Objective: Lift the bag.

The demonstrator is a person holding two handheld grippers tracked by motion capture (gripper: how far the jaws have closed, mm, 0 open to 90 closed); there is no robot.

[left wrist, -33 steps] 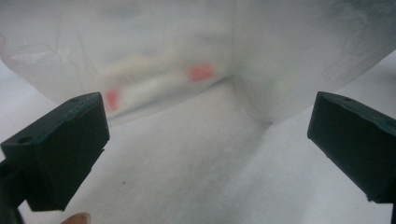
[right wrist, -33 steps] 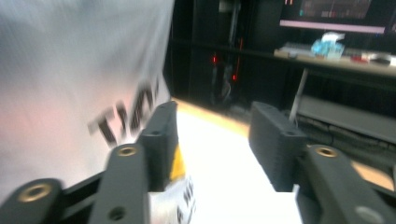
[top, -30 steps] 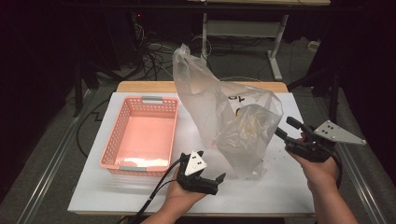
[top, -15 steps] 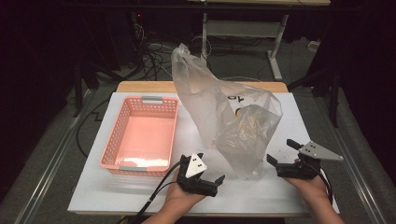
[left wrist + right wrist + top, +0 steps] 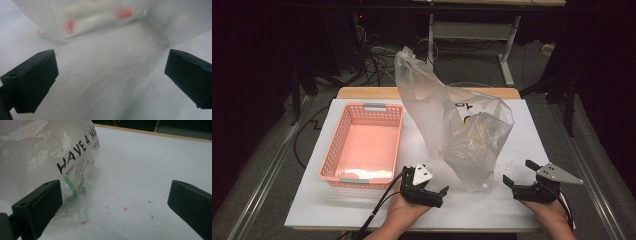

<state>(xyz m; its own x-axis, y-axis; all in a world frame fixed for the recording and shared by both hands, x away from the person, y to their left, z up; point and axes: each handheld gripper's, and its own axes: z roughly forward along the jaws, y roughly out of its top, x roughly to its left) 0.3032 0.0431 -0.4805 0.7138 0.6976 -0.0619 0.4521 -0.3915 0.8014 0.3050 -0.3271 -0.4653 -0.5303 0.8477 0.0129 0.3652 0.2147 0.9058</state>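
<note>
the crinkled clear plastic bag with black lettering [image 5: 457,130] stands in a loose heap on the white tabletop [image 5: 362,205], right of the salmon-pink plastic basket [image 5: 362,147], its tall neck rising toward the far left and its bulging lower body sagging toward the near edge. that low bulge lies between the two hands: it sits just far and right of the left gripper [image 5: 432,192] and far and left of the right gripper [image 5: 517,172], with the left one somewhat nearer to the film. in the left gripper view the bag's bottom fold [image 5: 100,22] lies straight ahead across the gap of the spread jaws, apart from them, pale contents with red spots showing through. in the right gripper view the lettered side of the bag [image 5: 50,160] is off the left jaw, close behind it, while the open space ahead holds bare tabletop with small red specks [image 5: 125,208]. both grippers are spread wide and hold nothing; the right one's jaws have just been opening, with nothing between them. both hands rest low near the tabletop's near edge, forearms coming in from below, jaws pointing roughly level toward the bag.
</note>
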